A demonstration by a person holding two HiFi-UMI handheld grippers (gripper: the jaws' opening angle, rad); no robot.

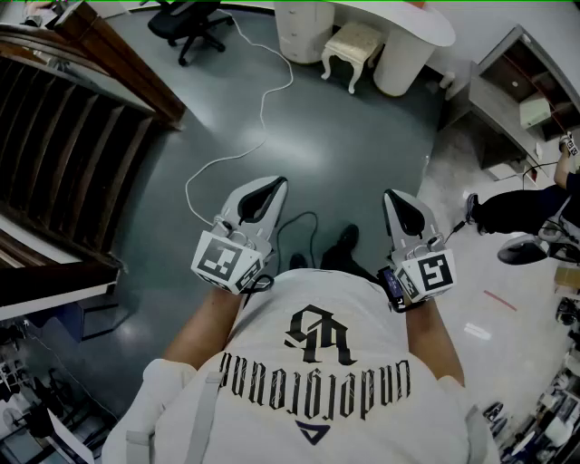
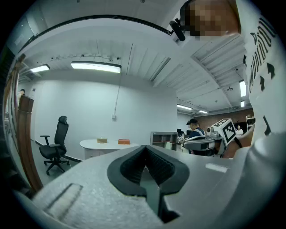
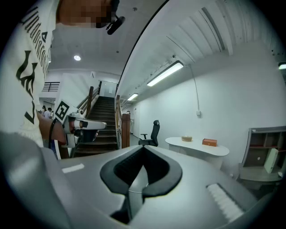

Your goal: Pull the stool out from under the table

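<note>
Upper centre of head view: cream stool [image 1: 353, 43] at white table [image 1: 426, 23], between its two rounded supports, well apart from both grippers. Mid-frame: left gripper [image 1: 270, 186] and right gripper [image 1: 395, 197] over grey floor [image 1: 344, 136], jaws clenched, nothing gripped.

At the top of the frame the stool [image 1: 353, 43] is cream and the table [image 1: 412, 23] white, on a dull blue-grey floor [image 1: 344, 145] crossed by a white cable [image 1: 264, 100]. The office chair [image 1: 188, 20] at upper left is black, and the stairs [image 1: 63, 136] are dark brown. The left gripper [image 1: 275, 184] and the right gripper [image 1: 392, 195] are pale grey with black-and-white square markers. The shirt [image 1: 272, 381] is white with black lettering.
</note>
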